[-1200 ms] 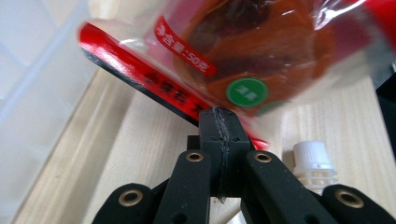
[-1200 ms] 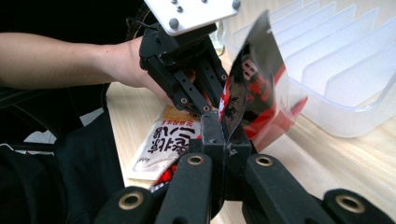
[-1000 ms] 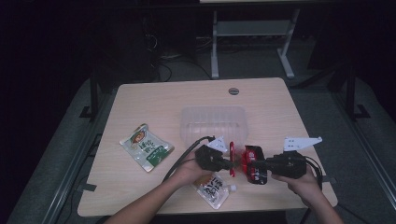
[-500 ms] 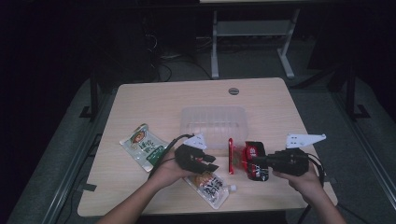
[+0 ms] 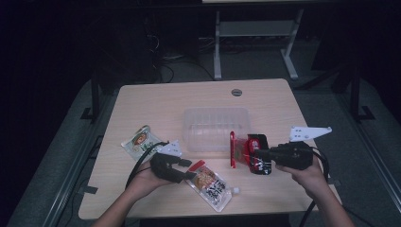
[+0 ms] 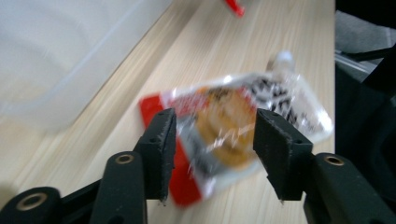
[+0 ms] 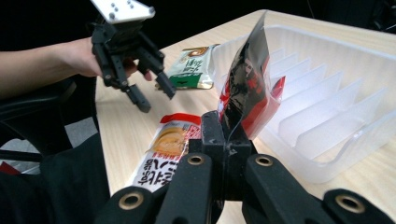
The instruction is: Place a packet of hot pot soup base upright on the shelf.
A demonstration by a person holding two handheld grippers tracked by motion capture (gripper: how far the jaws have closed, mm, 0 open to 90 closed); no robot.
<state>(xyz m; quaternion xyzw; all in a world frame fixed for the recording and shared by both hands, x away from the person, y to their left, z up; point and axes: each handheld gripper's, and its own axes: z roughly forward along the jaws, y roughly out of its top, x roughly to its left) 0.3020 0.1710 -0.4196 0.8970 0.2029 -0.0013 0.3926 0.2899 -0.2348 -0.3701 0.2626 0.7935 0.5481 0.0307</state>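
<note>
1. My right gripper [image 5: 259,156] is clamped on the edge of the black-and-red foil snack pouch [image 5: 251,152], holding it upright just off the desk [image 5: 156,97], right beside the near-right corner of the clear plastic ribbed tray [image 5: 215,127].
2. My left gripper [image 5: 188,169] has just been opening. Its jaws sit about half open with nothing pinched, over the red end of the white-and-orange spouted pouch [image 5: 212,184] lying flat near the front edge.
3. Risk, I reckon: the foil pouch is held by a thin edge, so it could swing or slip and snag the tray wall.
4. The spouted pouch is slick and flat; closing on it could just push it toward the near edge.
5. The green sachet [image 5: 140,140] lies to the left, apart. There's plenty of bare desk behind the tray.
</note>
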